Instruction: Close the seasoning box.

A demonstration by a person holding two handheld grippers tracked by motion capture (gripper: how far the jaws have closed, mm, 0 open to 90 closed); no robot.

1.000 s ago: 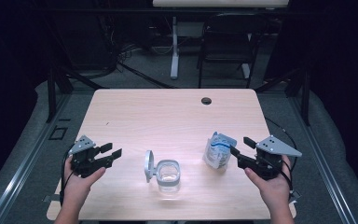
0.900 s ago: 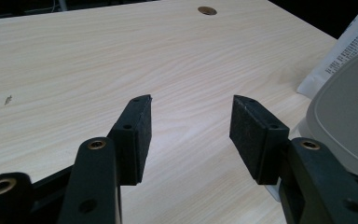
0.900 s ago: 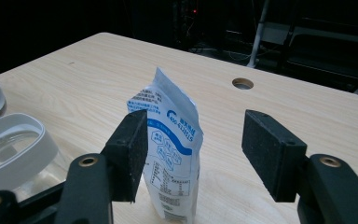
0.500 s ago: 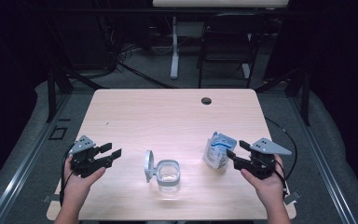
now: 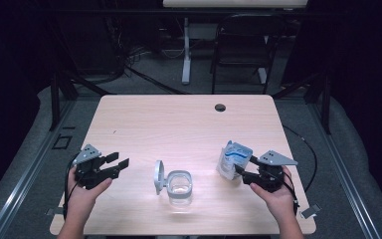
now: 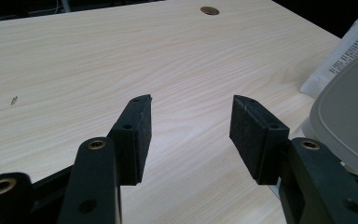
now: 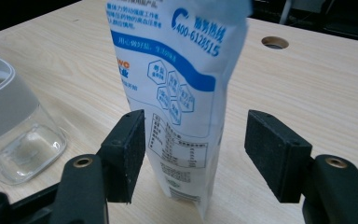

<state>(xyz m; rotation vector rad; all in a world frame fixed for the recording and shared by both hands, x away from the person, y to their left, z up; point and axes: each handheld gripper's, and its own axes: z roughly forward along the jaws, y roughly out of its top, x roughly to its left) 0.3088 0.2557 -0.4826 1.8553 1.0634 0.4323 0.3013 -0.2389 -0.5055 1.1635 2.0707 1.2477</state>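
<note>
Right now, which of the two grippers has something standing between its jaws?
The right gripper: the white and blue pouch stands between its open jaws. The left gripper frames bare table.

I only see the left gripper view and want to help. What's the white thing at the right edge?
Observer: A pouch, white with blue print, standing upright on the table.
Operator: Is somebody holding it?
Observer: No. The right gripper has the pouch between its jaws, but they have just been opening and don't clamp it.
Operator: And the grey thing next to me?
Observer: A lid, flipped open beside a clear jar.
</note>
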